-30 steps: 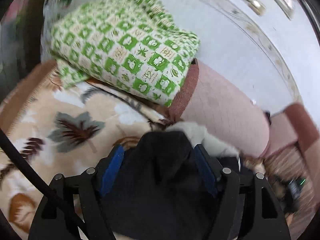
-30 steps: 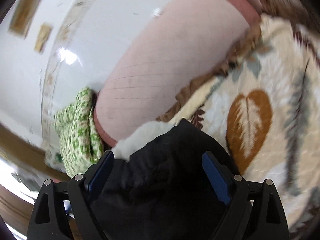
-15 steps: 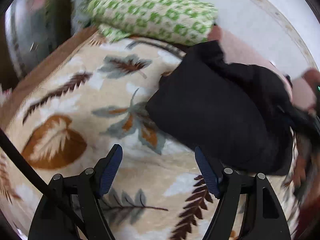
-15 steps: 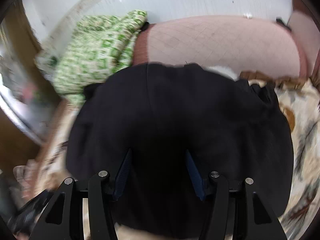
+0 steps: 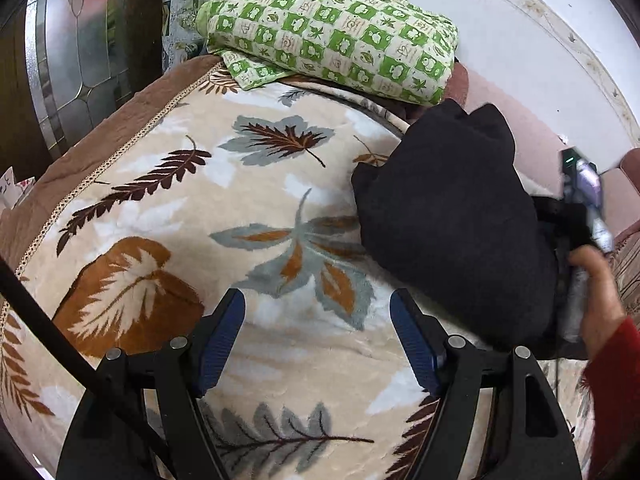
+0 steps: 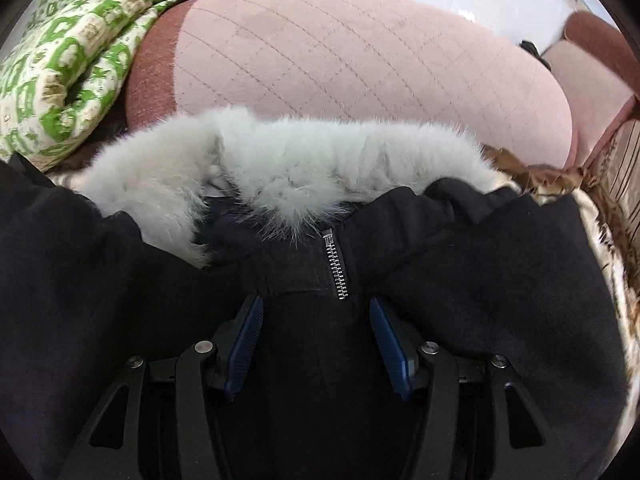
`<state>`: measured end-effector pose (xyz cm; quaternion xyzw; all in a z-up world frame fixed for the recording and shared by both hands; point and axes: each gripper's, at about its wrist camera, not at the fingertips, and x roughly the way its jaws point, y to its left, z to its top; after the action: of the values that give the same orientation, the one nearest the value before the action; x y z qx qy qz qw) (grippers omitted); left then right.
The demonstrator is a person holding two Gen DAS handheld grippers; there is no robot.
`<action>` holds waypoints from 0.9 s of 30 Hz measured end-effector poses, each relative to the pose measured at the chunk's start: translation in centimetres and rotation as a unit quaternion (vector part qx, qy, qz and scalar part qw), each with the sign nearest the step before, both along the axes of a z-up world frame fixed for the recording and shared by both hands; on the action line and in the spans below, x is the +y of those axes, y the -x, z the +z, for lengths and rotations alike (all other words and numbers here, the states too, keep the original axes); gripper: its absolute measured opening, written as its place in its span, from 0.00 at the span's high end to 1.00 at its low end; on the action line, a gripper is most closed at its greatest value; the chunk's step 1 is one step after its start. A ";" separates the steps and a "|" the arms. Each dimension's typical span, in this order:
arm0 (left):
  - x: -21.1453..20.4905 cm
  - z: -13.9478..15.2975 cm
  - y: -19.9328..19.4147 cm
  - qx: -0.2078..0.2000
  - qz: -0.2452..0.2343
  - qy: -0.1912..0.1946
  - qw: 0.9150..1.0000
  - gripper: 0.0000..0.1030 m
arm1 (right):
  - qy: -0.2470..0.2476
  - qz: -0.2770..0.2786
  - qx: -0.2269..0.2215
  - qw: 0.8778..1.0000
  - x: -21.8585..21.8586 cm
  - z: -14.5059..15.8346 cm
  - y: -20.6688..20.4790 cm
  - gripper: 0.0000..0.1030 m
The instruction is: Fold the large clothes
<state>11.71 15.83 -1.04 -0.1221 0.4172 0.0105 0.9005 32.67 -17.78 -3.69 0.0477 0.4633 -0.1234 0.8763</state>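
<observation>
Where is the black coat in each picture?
Left wrist view: the black coat lies on the right, on the leaf blanket, beyond the open left gripper.
Right wrist view: it fills the lower half, under the right gripper.
Shared landmark: the green checked bundle.

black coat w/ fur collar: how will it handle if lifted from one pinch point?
The black coat is probably floppy: it lies slumped in soft folds on the leaf-print blanket. Likely heavy for a garment, given thick fabric and bulky fur collar. Unpinched parts would likely sag.
</observation>
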 end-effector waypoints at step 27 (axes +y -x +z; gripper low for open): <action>0.9 0.2 -0.1 -0.004 0.014 0.005 1.000 0.28 | 0.006 0.128 0.001 0.992 15.4 0.5 -3.6 0.40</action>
<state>11.85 16.76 -0.79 -0.1327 0.4124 0.0201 0.9011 36.29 -2.33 -3.15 -0.0175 0.4654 -0.0126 0.8848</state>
